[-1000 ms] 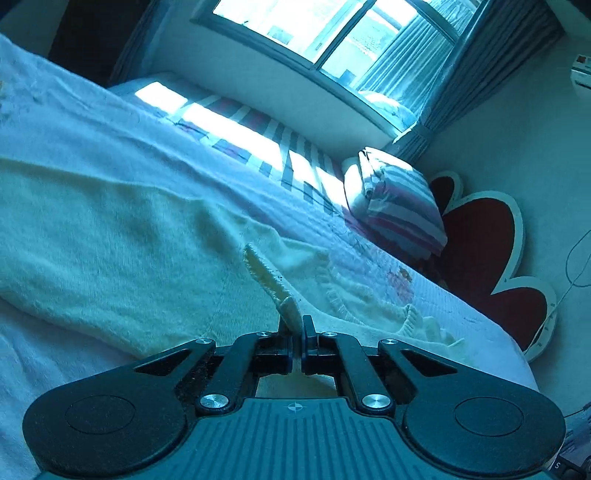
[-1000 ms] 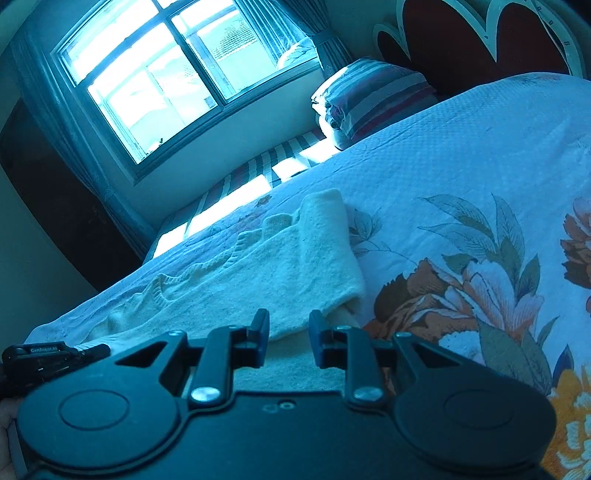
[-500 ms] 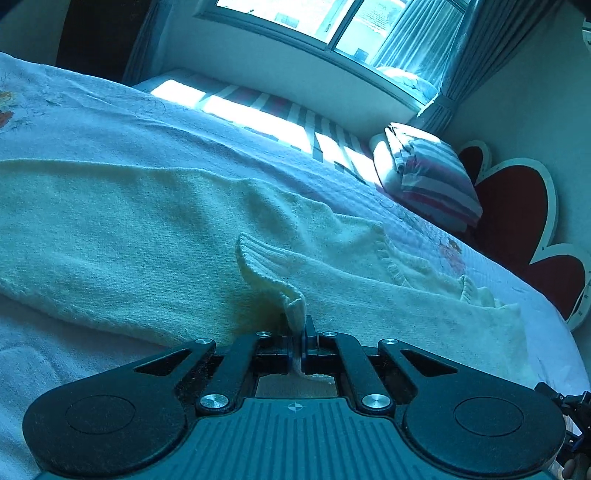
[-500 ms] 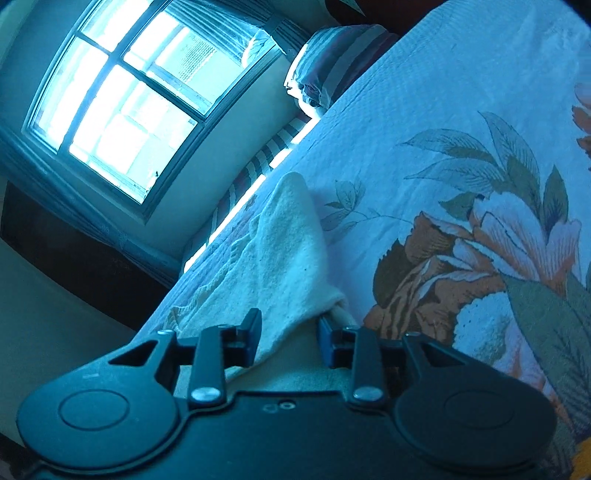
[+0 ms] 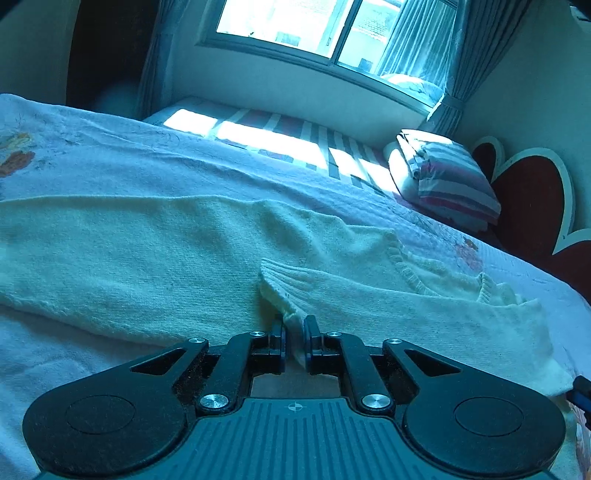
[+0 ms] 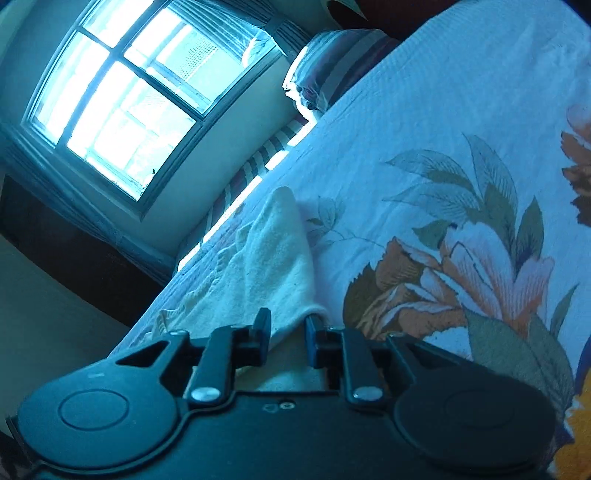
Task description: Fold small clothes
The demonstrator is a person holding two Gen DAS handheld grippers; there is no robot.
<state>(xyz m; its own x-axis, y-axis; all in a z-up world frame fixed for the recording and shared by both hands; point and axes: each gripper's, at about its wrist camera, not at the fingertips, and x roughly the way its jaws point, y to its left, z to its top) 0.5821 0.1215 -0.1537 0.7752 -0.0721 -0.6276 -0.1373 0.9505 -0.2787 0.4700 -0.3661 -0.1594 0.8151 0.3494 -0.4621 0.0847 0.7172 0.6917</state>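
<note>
A cream knitted sweater (image 5: 155,258) lies flat across the bed. One sleeve is folded over its body, with the ribbed cuff (image 5: 284,291) lying between the fingers of my left gripper (image 5: 294,332). The left jaws stand a little apart, with the cuff loose in the gap. In the right wrist view the sweater (image 6: 266,266) lies on the flowered sheet. My right gripper (image 6: 288,325) is open, with a corner of the sweater lying between its fingers.
The bed has a white flowered sheet (image 6: 443,155). A striped pillow (image 5: 447,181) lies by the red heart-shaped headboard (image 5: 532,206). A window (image 5: 317,26) with curtains is on the far wall.
My left gripper lowered the sleeve cuff onto the sweater body and its jaws parted slightly. My right gripper tilted and moved over the sweater's corner, staying open.
</note>
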